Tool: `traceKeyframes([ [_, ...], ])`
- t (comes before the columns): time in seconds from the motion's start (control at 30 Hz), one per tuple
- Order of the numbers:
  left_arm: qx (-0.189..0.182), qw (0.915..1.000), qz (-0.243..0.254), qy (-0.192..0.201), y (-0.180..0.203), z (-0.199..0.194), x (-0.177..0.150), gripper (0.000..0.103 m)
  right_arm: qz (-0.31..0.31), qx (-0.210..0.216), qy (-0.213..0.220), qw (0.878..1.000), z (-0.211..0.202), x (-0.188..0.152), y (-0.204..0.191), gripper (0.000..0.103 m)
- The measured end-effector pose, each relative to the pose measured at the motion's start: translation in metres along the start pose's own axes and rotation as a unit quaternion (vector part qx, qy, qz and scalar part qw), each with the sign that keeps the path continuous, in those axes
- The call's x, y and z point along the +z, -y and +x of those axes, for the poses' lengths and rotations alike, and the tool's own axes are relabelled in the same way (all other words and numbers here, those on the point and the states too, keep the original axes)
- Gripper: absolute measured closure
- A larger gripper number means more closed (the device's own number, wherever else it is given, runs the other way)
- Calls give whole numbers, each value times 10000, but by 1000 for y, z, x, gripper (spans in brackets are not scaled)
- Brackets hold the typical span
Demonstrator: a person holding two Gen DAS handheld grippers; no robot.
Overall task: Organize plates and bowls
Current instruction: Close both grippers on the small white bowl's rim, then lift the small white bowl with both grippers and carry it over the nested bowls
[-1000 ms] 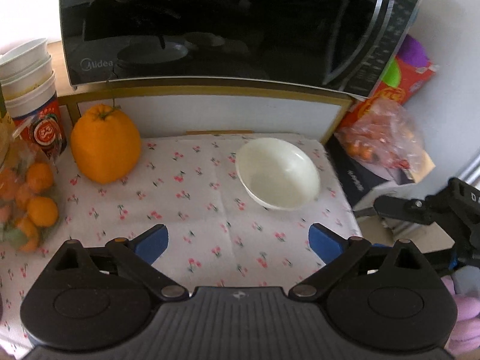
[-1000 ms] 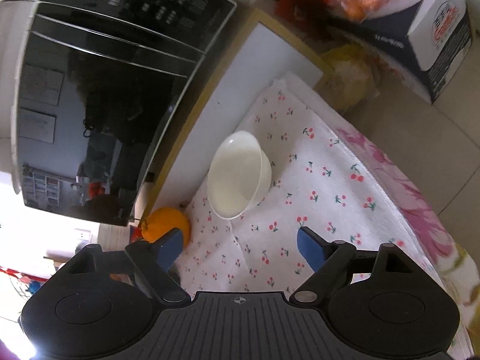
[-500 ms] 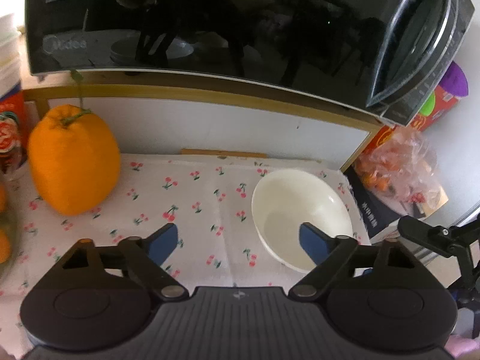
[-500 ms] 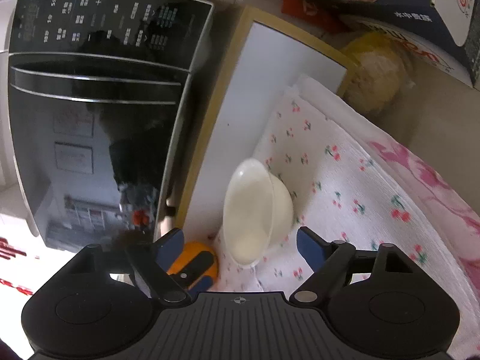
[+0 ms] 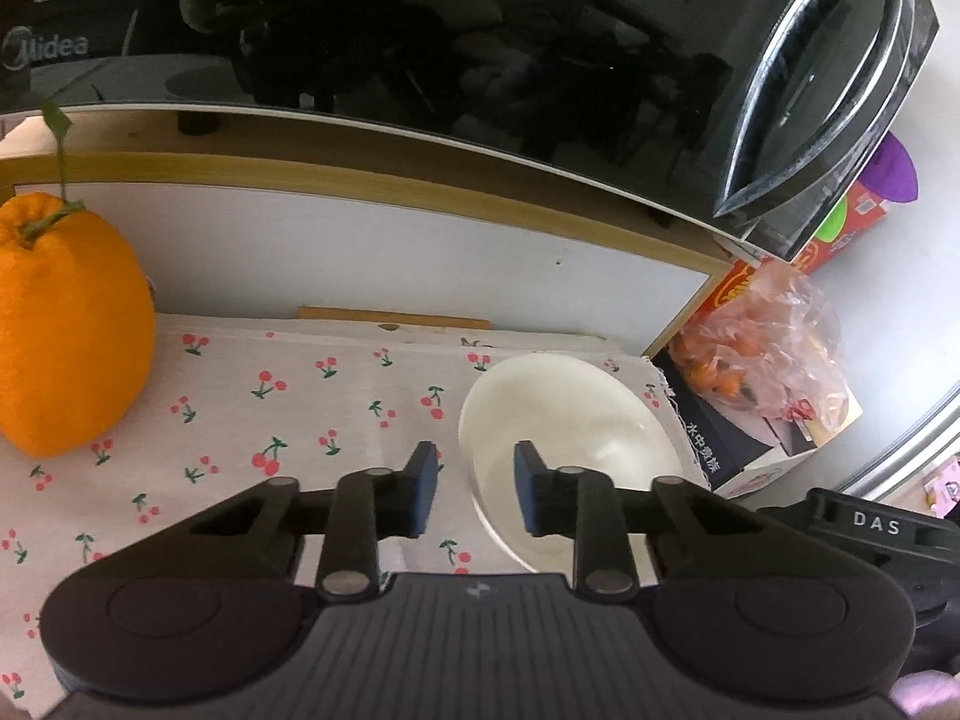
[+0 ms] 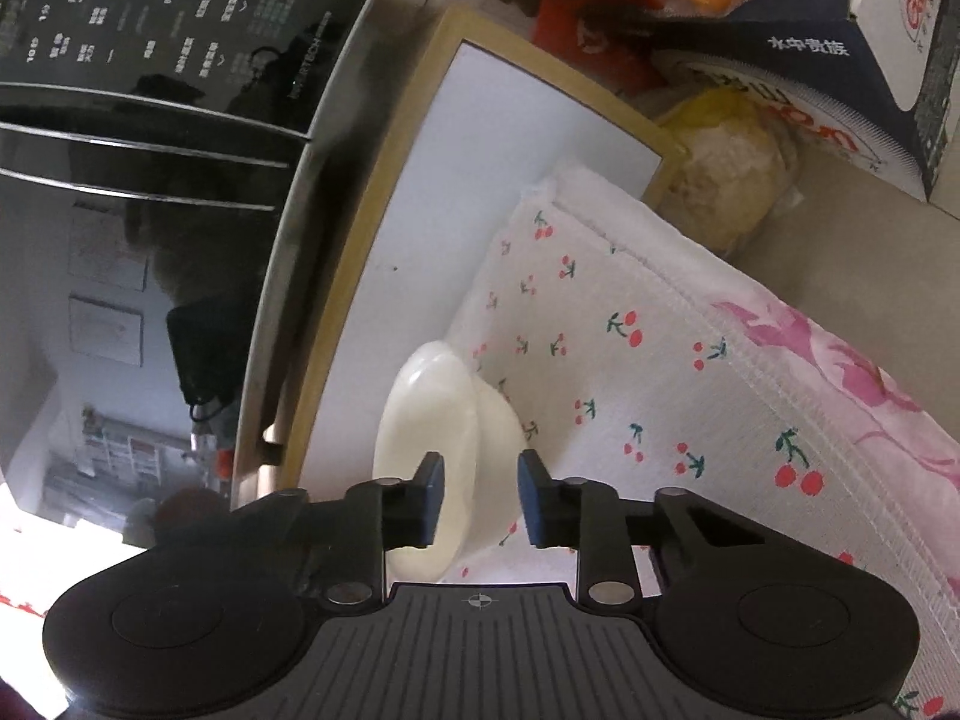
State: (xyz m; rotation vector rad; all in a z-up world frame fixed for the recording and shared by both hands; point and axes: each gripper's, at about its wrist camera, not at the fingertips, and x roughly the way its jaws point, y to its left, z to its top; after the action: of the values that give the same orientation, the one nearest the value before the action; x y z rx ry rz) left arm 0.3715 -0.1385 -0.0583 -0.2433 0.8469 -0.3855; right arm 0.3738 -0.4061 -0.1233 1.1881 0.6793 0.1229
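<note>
A white bowl (image 5: pixel 576 420) sits on the cherry-print cloth (image 5: pixel 270 396) below the microwave. My left gripper (image 5: pixel 471 495) straddles the bowl's near-left rim, one blue pad outside, one inside, jaws narrowed but with a gap still showing. In the right wrist view the same bowl (image 6: pixel 432 420) appears on edge, and my right gripper (image 6: pixel 478 504) straddles its rim on the other side, jaws likewise narrowed around the wall. I cannot tell whether any of the pads touch the rim.
A black microwave (image 5: pixel 420 60) sits on a wood-edged shelf (image 5: pixel 360 174) over the cloth. A big orange citrus (image 5: pixel 60 330) stands at left. A dark box with bagged oranges (image 5: pixel 762 372) stands right of the bowl.
Both grippers have moved in onto the bowl and narrowed their jaws from wide open to straddling its rim. The bowl has stayed on the cloth.
</note>
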Motion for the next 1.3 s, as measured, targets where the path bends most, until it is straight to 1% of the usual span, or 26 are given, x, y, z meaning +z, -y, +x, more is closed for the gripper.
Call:
traceKeyframes([
  [0.03,-1,10000,14,-19,0,1,0,82,-4,-1,25,10000,0,0,0,82],
  [0.07,10,10000,48,-47,2,2,-1,86,-17,1,42,10000,0,-1,0,86],
  [0.17,184,9997,166,-55,6,5,-2,91,-119,-60,72,9999,1,-2,-2,91],
  [0.27,234,9995,178,-62,6,4,-3,94,-175,-115,98,9997,-2,-3,-5,92],
  [0.63,361,9990,261,-86,17,-10,-3,94,-124,-106,123,9998,-15,-2,-13,92],
  [0.77,419,9988,259,-78,19,-24,-1,94,-237,-81,114,9996,-25,-8,-24,92],
  [0.93,453,9985,298,-61,23,-47,-2,94,-395,-161,55,9991,-36,-20,-38,92],
  [1.1,389,9988,298,-16,27,-72,-5,95,-480,-302,-22,9984,-52,-34,-53,92],
  [1.3,289,9993,215,-18,30,-95,-15,94,-678,-436,39,9967,-78,-49,-75,92],
])
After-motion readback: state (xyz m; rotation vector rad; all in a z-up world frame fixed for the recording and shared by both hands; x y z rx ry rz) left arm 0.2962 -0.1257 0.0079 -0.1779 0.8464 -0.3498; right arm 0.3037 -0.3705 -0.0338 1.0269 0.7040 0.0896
